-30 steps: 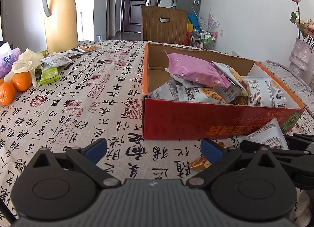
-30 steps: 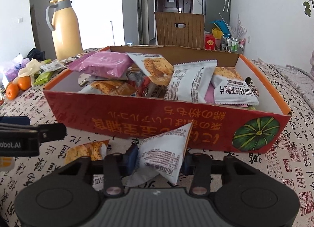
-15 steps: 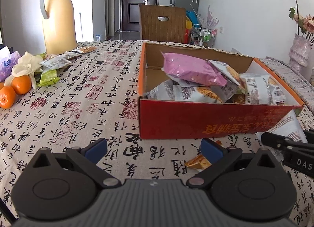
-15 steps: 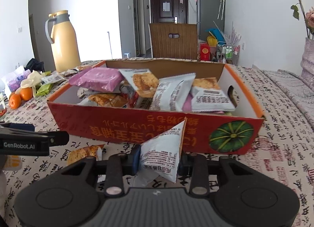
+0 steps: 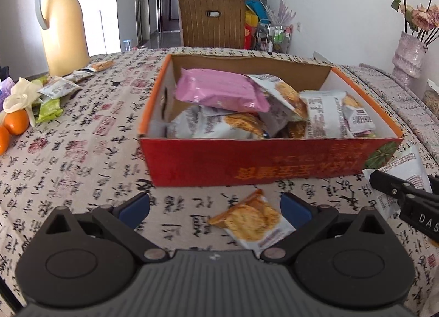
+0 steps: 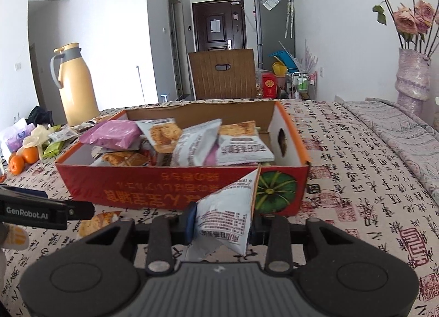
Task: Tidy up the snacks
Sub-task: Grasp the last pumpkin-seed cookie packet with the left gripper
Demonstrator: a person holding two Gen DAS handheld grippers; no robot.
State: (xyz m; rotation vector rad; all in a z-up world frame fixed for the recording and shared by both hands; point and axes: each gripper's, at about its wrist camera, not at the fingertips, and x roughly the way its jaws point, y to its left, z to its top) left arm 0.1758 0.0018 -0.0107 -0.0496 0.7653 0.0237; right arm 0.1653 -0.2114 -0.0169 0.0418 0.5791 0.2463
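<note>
Left wrist view: set low behind its own gripper (image 5: pixel 215 207), facing across the table (image 5: pixel 82 157), close to the red box (image 5: pixel 247 160) at frame centre. Right wrist view: same direction, similarly near, box (image 6: pixel 153 193) centre-left. Shared: box, yellow jug (image 5: pixel 64 26), chair (image 6: pixel 223 74), door.

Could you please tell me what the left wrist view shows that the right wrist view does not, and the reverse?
Left wrist only: the left tongs open, over a biscuit packet lying on the tablecloth. Right wrist only: the right tongs shut on a white snack packet. Both: the red box of snacks, the yellow jug and the oranges.
</note>
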